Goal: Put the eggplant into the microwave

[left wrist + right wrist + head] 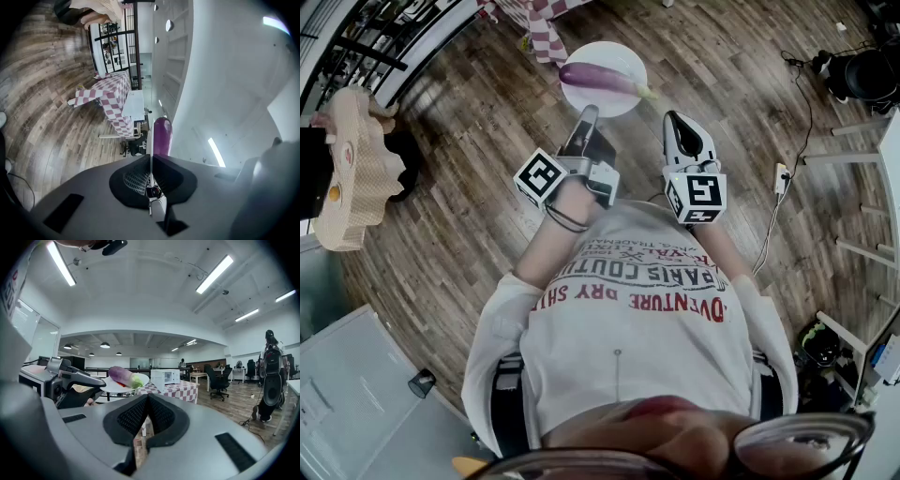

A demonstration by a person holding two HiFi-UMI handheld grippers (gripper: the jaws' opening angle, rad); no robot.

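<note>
A purple eggplant [598, 77] with a green stem lies on a white plate [602, 52], held out over the wooden floor. My left gripper [588, 114] is shut on the plate's near rim. In the left gripper view the plate [151, 140] shows edge-on between the closed jaws, with the eggplant [162, 136] beside it. My right gripper [673, 117] hovers just right of the plate, shut and holding nothing. The right gripper view shows the closed jaws [146, 397], the plate [140, 379] with the eggplant [123, 375], and beyond them a white microwave [165, 377], door closed.
The microwave stands on a table with a red-and-white checked cloth [185, 391], also seen ahead [546, 33]. A power strip and cables [781, 178] lie on the floor at right. Office chairs [218, 380] and a standing person [272, 376] are further off.
</note>
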